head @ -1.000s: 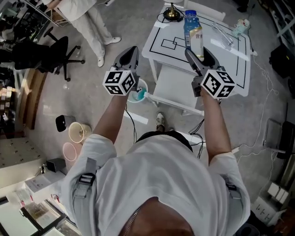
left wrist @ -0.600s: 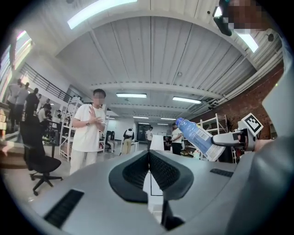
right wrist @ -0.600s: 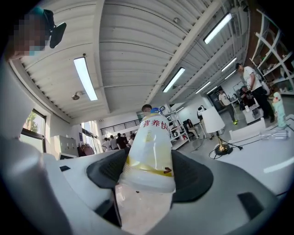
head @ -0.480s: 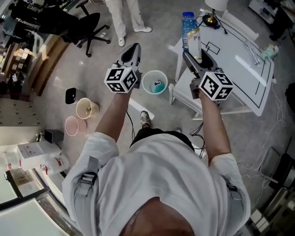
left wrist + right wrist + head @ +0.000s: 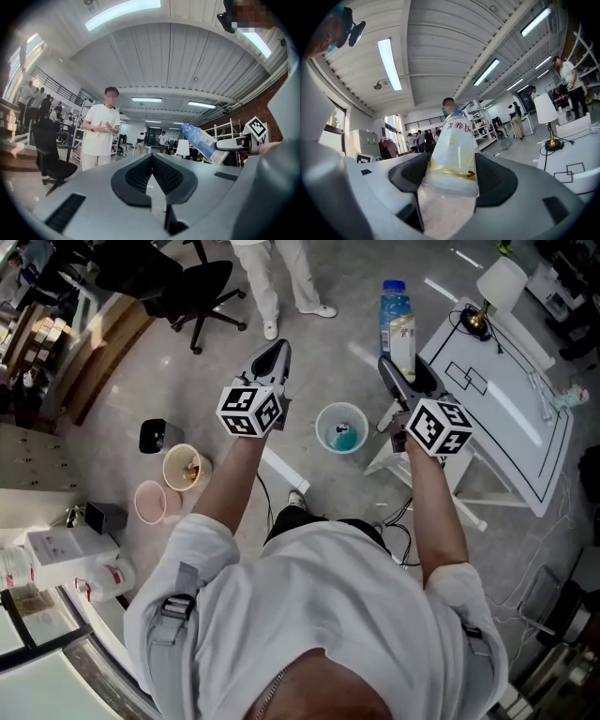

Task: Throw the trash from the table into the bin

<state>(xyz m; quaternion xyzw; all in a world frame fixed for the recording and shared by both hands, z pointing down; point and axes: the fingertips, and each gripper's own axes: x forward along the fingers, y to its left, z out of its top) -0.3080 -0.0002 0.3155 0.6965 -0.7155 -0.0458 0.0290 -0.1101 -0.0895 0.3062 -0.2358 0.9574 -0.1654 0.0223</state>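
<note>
A plastic bottle [image 5: 397,320] with a blue cap and pale label sticks forward out of my right gripper [image 5: 401,367], which is shut on its lower part. In the right gripper view the bottle [image 5: 452,154] fills the gap of the right gripper [image 5: 450,176]. My left gripper [image 5: 279,351] is shut and holds nothing; its pads meet in the left gripper view [image 5: 152,161], where the bottle [image 5: 201,142] shows at the right. A small round white bin [image 5: 322,439] with something blue inside stands on the floor between and just below both grippers.
The white table [image 5: 506,418] with black lines and a lamp [image 5: 497,282] is at the right. A person [image 5: 281,277] stands ahead beside a black office chair [image 5: 178,282]. A beige cup [image 5: 183,465], a pink cup [image 5: 150,501] and cables lie on the floor.
Both grippers have swung left, away from the table. The bottle, held over the table a second ago, now hangs over the floor, and the bin lies between the two grippers.
</note>
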